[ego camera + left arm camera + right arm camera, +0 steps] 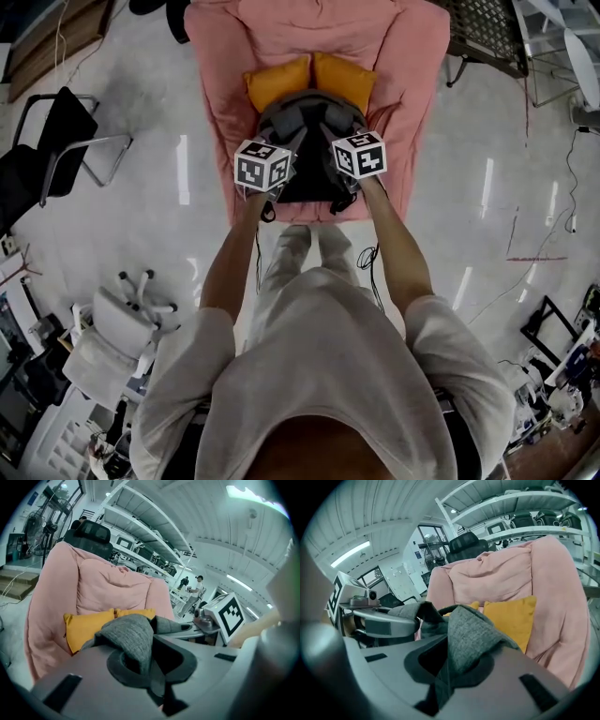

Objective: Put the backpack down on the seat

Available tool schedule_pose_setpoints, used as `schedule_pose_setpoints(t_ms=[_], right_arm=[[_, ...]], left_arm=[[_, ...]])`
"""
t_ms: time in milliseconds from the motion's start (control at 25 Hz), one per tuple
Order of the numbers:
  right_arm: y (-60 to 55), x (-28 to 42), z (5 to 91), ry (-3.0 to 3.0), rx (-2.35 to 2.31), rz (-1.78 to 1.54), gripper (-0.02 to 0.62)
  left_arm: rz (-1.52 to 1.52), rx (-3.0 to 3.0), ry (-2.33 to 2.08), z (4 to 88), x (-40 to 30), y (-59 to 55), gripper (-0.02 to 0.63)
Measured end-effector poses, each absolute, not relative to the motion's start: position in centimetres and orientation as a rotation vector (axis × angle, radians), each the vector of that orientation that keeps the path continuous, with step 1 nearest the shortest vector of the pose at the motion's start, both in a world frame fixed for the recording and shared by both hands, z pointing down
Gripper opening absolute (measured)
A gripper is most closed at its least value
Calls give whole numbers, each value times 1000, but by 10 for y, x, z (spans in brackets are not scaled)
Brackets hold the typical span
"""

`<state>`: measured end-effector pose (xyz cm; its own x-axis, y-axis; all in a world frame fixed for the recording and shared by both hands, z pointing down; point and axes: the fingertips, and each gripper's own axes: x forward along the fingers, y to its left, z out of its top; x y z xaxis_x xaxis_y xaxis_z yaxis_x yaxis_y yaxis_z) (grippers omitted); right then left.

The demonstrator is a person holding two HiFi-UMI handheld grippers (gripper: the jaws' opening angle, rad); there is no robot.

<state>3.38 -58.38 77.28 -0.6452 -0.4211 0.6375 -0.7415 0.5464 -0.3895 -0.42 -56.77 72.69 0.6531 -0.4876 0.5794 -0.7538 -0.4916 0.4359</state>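
A grey and black backpack hangs over the front of the pink armchair's seat, just before two orange cushions. My left gripper is shut on a grey fabric strap of the backpack at its left side. My right gripper is shut on the matching strap at its right side. In each gripper view the grey cloth bulges up out of the closed jaws, with the pink chair back and cushions behind. The backpack's base is hidden by the grippers.
A black folding chair stands at the left. A white swivel chair sits at the lower left. A dark mesh rack is at the upper right. Cables trail over the glossy floor. The person's legs stand right before the armchair.
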Motion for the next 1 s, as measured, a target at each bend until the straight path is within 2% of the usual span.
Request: schedule_pose_setpoints(t_ms=[400,520,600,640,680,760,800,920,1000], right_arm=[[-604,33,782,-2262,938,957,29],[-602,34,782,-2267,943,962,47],[-597,35,784,-2267,939,976,93],[-595,36,785,-2265,939,982,135],[-592,37,786,-2263,947,983,180],[-588,41,786,-2266,979,973,251],[-585,42,786,-2269,995,963,294],[-576,45,786,-2277,1018,924,367],[-572,48,785,-2279,1035,899,386]], left_arm=[[535,2147,-953,741,-7,-580,34],[526,2148,-956,739,-6,-580,34],[517,2143,-961,739,-7,-579,50],[512,2138,-962,740,-7,-578,85],[509,2132,-962,740,-8,-576,157],[511,2120,-967,742,-9,-572,243],[516,2116,-978,742,-11,-569,264],[533,2104,-1021,745,-20,-562,288],[534,2096,-1039,746,-24,-558,296]])
